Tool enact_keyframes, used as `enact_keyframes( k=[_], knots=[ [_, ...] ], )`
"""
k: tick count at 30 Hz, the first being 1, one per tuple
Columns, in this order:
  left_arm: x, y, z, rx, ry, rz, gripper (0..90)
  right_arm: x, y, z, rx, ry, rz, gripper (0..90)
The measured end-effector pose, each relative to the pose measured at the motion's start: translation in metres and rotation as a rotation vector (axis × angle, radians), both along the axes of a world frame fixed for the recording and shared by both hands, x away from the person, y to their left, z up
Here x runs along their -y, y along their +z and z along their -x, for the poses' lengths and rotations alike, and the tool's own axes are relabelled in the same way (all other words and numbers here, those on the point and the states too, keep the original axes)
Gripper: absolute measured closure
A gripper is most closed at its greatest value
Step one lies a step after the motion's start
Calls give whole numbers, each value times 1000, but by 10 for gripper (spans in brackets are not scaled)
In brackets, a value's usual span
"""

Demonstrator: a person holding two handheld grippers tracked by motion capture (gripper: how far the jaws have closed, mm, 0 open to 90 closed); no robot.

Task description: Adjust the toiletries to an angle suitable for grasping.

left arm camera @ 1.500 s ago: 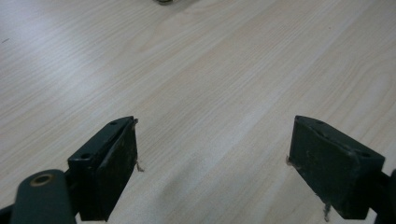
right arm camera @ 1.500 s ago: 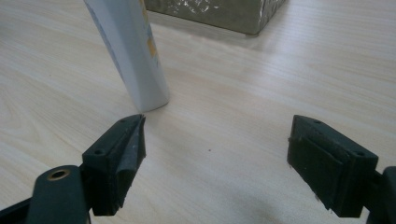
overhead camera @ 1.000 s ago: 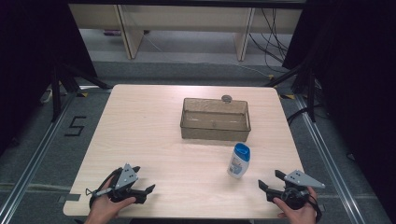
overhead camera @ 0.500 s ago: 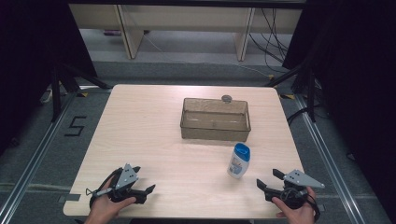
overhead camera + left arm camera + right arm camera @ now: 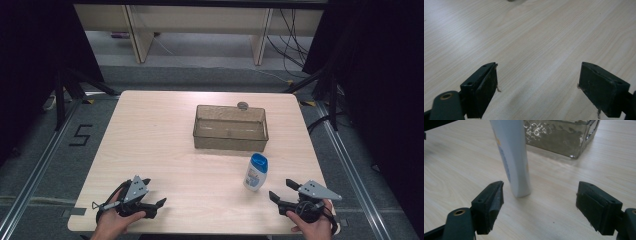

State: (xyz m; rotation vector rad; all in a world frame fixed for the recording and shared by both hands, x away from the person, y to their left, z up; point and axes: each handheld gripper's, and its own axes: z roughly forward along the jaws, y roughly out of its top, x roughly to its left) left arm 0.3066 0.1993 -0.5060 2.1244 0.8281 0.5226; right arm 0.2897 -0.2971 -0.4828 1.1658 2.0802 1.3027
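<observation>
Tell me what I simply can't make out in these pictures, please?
- Bottle in the right gripper view: its top is cut off by the frame's upper edge, and its label print is blurred.
- Small round object behind the clear bin in the high view: too small to identify.
- Bin contents: the high view is too distant, and the right gripper view shows just one glary corner.
- Dark thing in the left gripper view: cut off by the upper edge.
</observation>
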Motion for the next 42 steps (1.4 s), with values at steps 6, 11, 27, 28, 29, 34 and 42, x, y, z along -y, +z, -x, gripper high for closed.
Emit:
enact_keyframes(
  k=[6,11,27,28,29,34,42],
  knots=[
    [0,0,0,2,1,-1,152,-4,0,-3,12,27,-18,232],
    [0,0,0,4,1,2,151,-8,1,-6,19,39,-16,231],
    [1,0,0,0,-5,8,151,-19,4,-13,37,86,-22,215],
    [0,0,0,2,0,2,152,-22,4,-13,29,85,-32,213],
    [0,0,0,2,0,2,151,-22,4,-13,33,89,-38,213],
    [1,-1,0,-2,-8,9,151,-26,6,-17,47,92,-25,213],
    [0,0,-1,2,-1,-1,151,-36,6,-27,51,110,-15,213]
  ],
)
